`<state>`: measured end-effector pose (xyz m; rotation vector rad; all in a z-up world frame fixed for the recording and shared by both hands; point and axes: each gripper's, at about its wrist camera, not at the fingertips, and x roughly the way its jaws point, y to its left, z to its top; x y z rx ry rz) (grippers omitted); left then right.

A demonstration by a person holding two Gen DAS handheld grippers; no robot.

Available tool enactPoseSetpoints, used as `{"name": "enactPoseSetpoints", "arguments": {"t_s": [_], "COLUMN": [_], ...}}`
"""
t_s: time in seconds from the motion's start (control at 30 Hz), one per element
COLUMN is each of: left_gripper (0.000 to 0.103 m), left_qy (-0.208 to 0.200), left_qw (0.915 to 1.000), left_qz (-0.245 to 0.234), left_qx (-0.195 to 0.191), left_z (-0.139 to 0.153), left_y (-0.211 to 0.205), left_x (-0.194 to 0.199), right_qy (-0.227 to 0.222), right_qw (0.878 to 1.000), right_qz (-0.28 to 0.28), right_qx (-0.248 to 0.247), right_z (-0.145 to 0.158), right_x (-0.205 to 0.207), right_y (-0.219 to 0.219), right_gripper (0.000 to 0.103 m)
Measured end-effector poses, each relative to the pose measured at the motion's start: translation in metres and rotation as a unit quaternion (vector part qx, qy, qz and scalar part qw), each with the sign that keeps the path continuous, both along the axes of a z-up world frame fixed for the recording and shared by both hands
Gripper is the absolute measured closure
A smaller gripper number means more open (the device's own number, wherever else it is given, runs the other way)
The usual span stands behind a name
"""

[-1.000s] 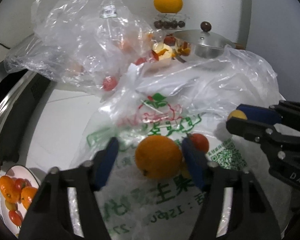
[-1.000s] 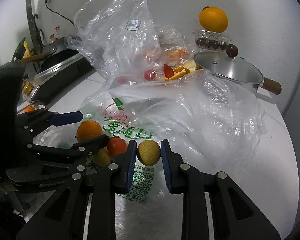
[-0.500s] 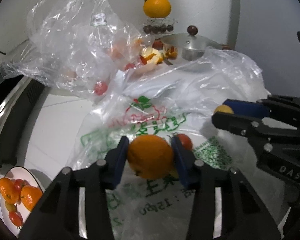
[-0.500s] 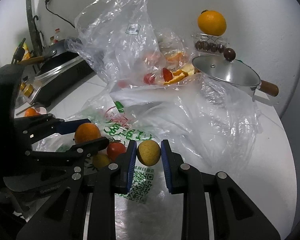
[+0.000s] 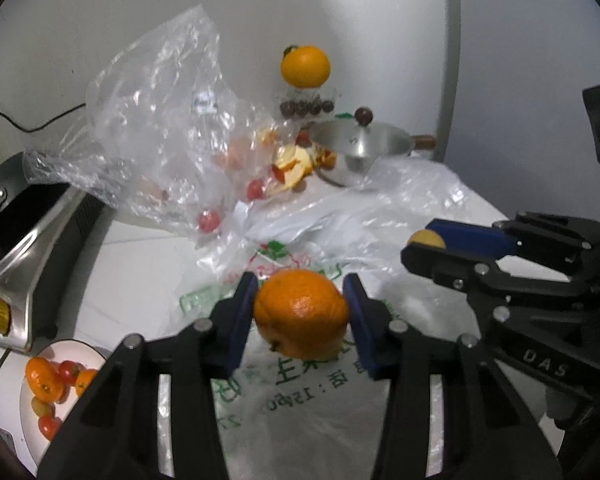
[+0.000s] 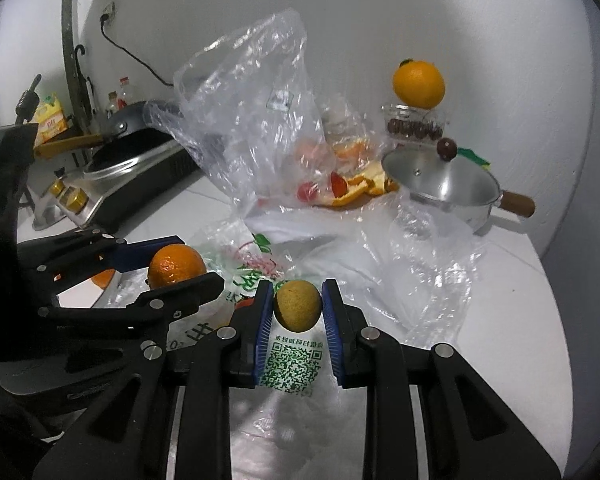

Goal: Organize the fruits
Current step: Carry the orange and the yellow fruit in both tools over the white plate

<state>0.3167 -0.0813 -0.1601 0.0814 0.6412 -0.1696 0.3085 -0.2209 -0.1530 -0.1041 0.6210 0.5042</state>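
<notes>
My left gripper (image 5: 300, 310) is shut on an orange (image 5: 301, 313) and holds it above the printed plastic bag (image 5: 284, 392). It also shows in the right wrist view (image 6: 176, 266) at the left. My right gripper (image 6: 296, 312) is shut on a small yellow-green fruit (image 6: 297, 305), lifted over the bag's QR code; its tip with the fruit (image 5: 426, 237) shows at the right of the left wrist view. A white plate (image 5: 32, 432) with oranges and tomatoes lies at the lower left. A red tomato (image 6: 244, 302) peeks out behind my right gripper.
A clear bag (image 5: 168, 136) with tomatoes and orange peel stands behind. A lidded steel pot (image 6: 444, 184) sits at the back right, with an orange (image 6: 419, 84) on a clear box of dark fruit (image 6: 414, 128). A stove (image 5: 24, 236) is at the left.
My left gripper closed on the orange and lifted it off the bag. My right gripper rose with the yellow-green fruit still in it.
</notes>
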Motion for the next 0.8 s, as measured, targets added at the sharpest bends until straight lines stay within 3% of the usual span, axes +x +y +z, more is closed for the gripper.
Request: {"name": "enactPoseSetpoints", "arguments": {"t_s": [0.8], "left_gripper": [0.058], "left_qy": [-0.074], "left_qw": [0.9971], "left_qz": [0.006], "left_qx": [-0.013], "left_z": [0.055], "left_y": [0.018], "left_x": [-0.07], "right_qy": [-0.068], "right_qw": [0.998], "right_qz": [-0.007], "right_qx": [-0.001], "right_z": [0.053], "right_x": [-0.059], "right_y": [0.01], "right_gripper": [0.076]}}
